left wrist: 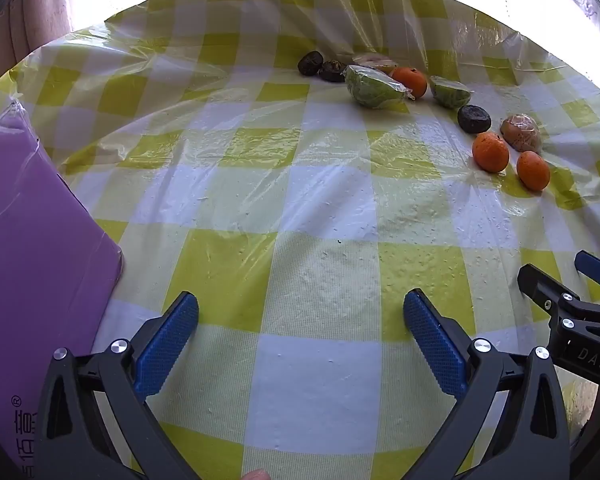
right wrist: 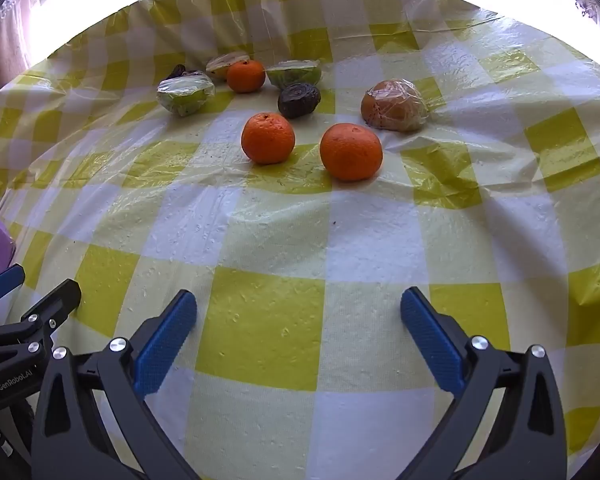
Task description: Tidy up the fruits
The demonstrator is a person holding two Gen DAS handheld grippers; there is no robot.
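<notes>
Fruits lie at the far side of a table with a yellow-and-white checked cloth (right wrist: 268,320). Two oranges (right wrist: 268,138) (right wrist: 351,151) sit nearest, a third orange (right wrist: 245,76) behind. Wrapped green fruit halves (right wrist: 186,96) (right wrist: 296,73), a dark wrinkled fruit (right wrist: 299,100) and a wrapped brown fruit (right wrist: 394,106) lie around them. In the left wrist view the same group sits far right: oranges (left wrist: 490,152) (left wrist: 533,170), green halves (left wrist: 374,87), dark fruits (left wrist: 310,63). My left gripper (left wrist: 300,312) is open and empty. My right gripper (right wrist: 298,308) is open and empty, well short of the oranges.
A purple box (left wrist: 32,248) stands at the table's left edge beside my left gripper. The right gripper's fingers (left wrist: 540,284) show at the right of the left wrist view. Bright windows and curtains lie behind the table. The cloth is under wrinkled clear plastic.
</notes>
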